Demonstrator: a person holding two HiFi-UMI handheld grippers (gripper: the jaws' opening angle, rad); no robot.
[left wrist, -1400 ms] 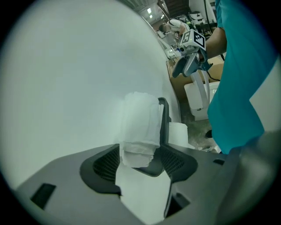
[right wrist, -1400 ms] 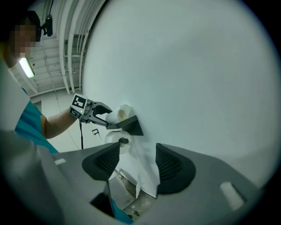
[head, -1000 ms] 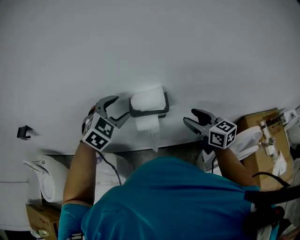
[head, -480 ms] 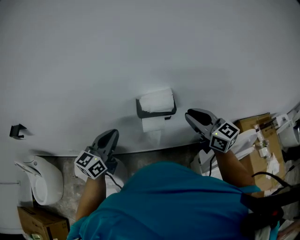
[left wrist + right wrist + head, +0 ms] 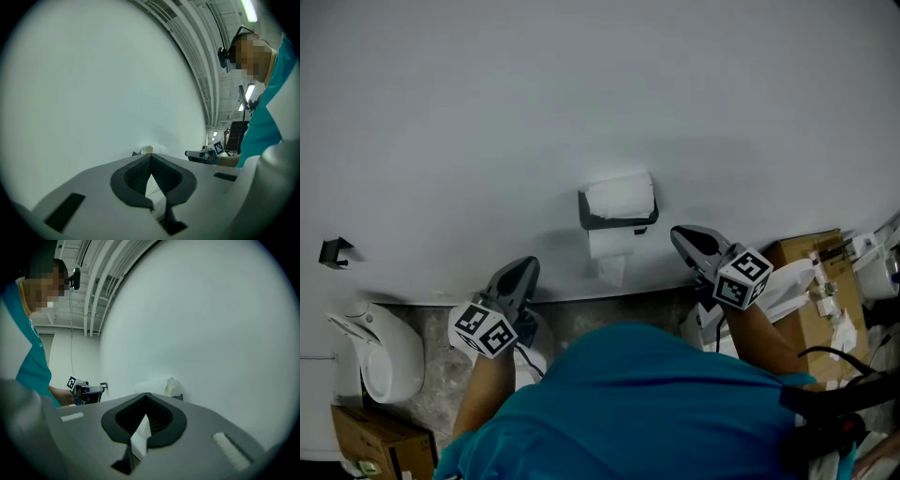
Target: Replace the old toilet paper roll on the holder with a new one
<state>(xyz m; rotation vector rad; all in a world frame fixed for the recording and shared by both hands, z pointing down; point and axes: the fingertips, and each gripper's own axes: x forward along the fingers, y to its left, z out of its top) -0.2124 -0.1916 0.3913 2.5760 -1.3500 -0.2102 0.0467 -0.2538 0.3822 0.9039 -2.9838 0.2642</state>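
Now, left gripper (image 5: 523, 269) pressed together, right gripper (image 5: 681, 235) just closed, cardboard box (image 5: 807, 274) beside it.

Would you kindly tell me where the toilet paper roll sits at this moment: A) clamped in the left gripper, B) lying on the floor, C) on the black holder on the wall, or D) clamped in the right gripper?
C: the toilet paper roll sits in the black holder on the wall, a sheet hanging below it, while the left gripper and right gripper are both shut and apart from it.
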